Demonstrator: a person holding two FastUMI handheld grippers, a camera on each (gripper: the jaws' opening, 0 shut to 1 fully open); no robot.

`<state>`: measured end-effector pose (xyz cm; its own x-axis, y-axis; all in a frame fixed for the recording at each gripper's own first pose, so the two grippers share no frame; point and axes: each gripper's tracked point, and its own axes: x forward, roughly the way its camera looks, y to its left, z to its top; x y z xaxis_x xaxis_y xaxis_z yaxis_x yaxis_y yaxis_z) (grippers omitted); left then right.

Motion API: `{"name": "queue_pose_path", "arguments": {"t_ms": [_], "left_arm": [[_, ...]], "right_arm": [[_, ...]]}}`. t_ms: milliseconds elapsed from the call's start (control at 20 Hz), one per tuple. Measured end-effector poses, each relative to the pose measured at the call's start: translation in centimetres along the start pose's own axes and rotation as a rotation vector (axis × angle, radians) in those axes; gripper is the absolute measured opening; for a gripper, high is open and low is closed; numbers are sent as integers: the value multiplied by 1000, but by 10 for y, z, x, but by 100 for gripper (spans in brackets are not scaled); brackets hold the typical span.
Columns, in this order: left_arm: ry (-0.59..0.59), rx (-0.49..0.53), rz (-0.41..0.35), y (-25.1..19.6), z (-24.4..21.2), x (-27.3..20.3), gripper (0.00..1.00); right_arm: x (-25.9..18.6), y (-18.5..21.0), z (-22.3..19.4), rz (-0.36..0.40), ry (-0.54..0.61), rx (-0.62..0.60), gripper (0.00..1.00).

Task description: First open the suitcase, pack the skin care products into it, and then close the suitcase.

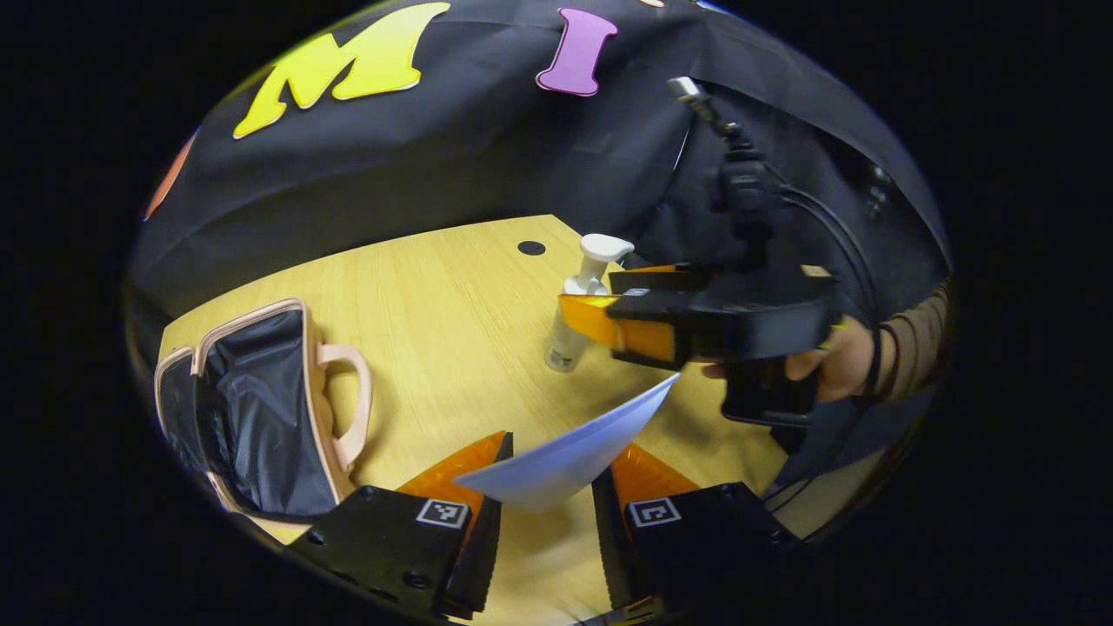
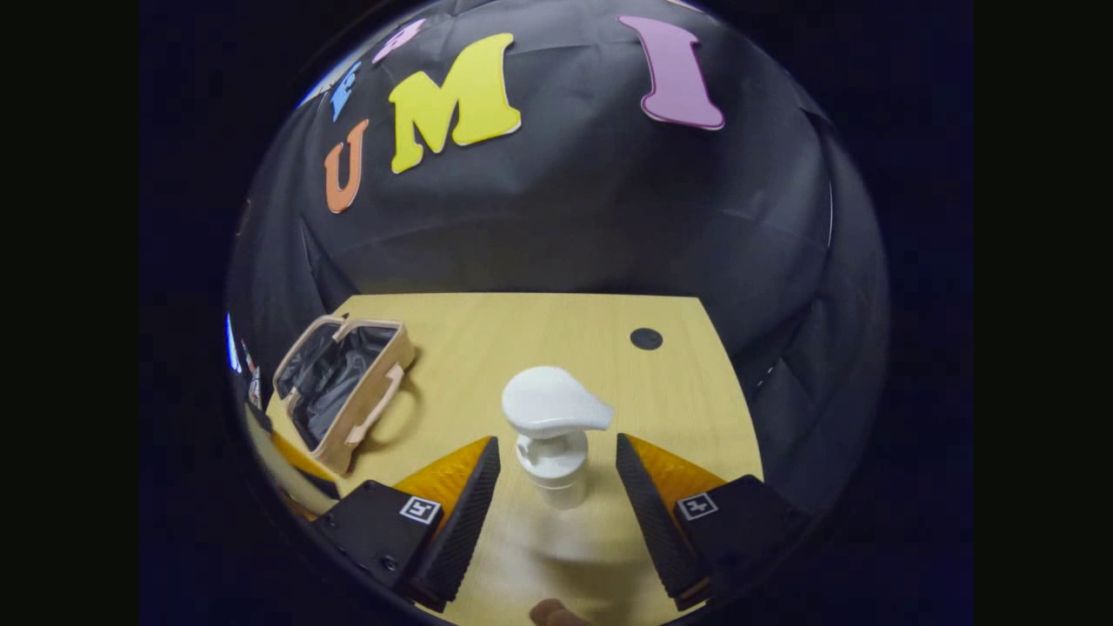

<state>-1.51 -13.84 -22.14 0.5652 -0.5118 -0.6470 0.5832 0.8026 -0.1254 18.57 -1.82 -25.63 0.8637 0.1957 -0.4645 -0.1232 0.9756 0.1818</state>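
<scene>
Plainly, the risk sat with the tall white pump bottle (image 2: pixel 554 439) standing upright on the pale wooden bench (image 2: pixel 522 339). The right gripper (image 2: pixel 556 487) had its jaws set wide on either side of the bottle's neck, neither one touching it as far as I could tell. If those jaws closed off-centre, or caught only the overhanging pump head, I judged the bottle would tip or twist out, being top-heavy and slick.

The left gripper (image 1: pixel 548 487) held a flat white tube with a pointed end (image 1: pixel 569 456) between its jaws; they stood fairly wide, and I could not tell whether both truly pressed on it, so a slip there seemed possible too. In the left gripper view the tube's tip reached toward the right gripper (image 1: pixel 609 322) and the hand (image 1: pixel 835 361) holding it, so a careless swing might have knocked the two together or clipped the bottle (image 1: pixel 578 304).

The small beige suitcase with a black lining (image 1: pixel 252 400) lay open near the bench's left edge, its handle (image 1: pixel 352 404) facing inward, well apart from the bottle. Between them the bench top was bare, giving good room to carry things across. The suitcase sat close to the edge, though, so a hard push while packing could have nudged it off. A dark round hole (image 2: pixel 646 338) lay toward the far right corner.
</scene>
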Motion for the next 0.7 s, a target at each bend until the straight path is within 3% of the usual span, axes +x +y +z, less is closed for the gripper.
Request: {"name": "queue_pose_path", "arguments": {"t_ms": [250, 300, 350, 400, 450, 550, 700], "left_arm": [[-35, -130, 104, 24, -17, -53, 53], [-30, -153, 141, 33, -22, -65, 53], [-27, -169, 171, 40, -26, -75, 60], [-35, -177, 196, 49, -28, -85, 58], [-49, -180, 218, 59, -28, -93, 51], [-73, -160, 271, 82, -30, -111, 51], [-105, -152, 313, 118, -21, -120, 50]], "right_arm": [[26, 2, -18, -12, 38, 63, 80], [28, -2, -23, -35, 44, 64, 74], [30, -3, -24, -46, 51, 62, 74], [32, -3, -28, -50, 57, 66, 67], [29, 0, -30, -56, 57, 58, 61], [25, -2, -31, -88, 54, 30, 49], [4, 7, -39, -94, 64, 59, 50]]}}
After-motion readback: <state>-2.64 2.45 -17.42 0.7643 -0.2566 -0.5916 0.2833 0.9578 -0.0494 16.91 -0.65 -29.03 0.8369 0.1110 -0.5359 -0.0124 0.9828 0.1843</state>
